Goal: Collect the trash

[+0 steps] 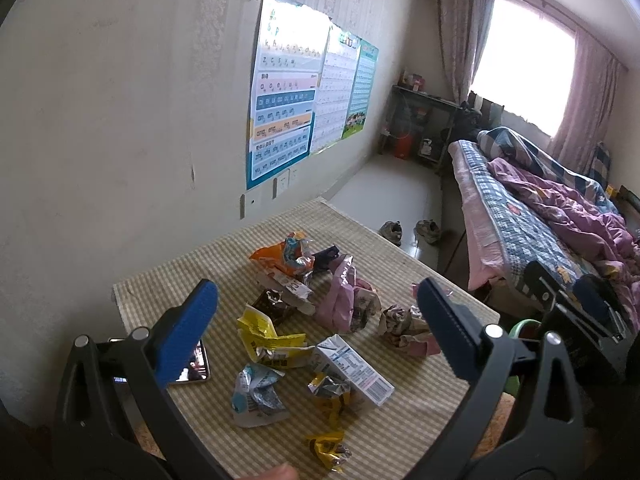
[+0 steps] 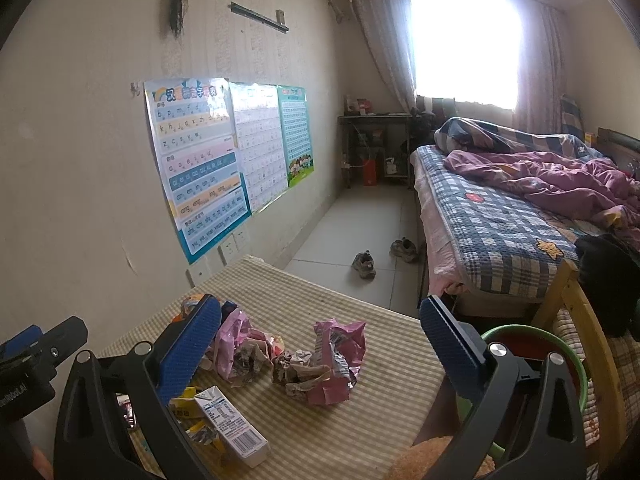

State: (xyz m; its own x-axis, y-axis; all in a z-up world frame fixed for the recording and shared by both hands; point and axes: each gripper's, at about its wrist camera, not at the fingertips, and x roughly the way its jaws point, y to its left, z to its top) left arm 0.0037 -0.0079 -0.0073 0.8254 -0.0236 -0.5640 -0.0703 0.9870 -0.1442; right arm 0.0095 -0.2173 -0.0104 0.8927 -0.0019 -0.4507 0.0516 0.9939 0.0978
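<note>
The trash is a loose scatter of crumpled wrappers on the striped worktop [image 1: 400, 432]. A white carton [image 1: 354, 370] lies at the near centre. A yellow wrapper [image 1: 266, 334] is beside it and a silver-blue wrapper [image 1: 256, 394] lies just in front of that. A crumpled pink bag [image 2: 330, 360] sits apart toward the right edge.

I hold the left hand-held gripper [image 1: 316, 320] above the pile, jaws spread wide and empty. The right hand-held gripper [image 2: 320, 344] is also wide apart and empty, with the pink bag framed between its fingers.

Procedure, as I judge it: take the isolated pink bag first. Lower until both pads straddle its bulk, then close on the thick crumpled middle, not a loose flap. Avoid the phone [image 1: 194, 366] lying at the left of the worktop.

A green-rimmed bin [image 2: 560, 352] stands just past the right edge of the worktop. I cannot tell what it contains.
</note>
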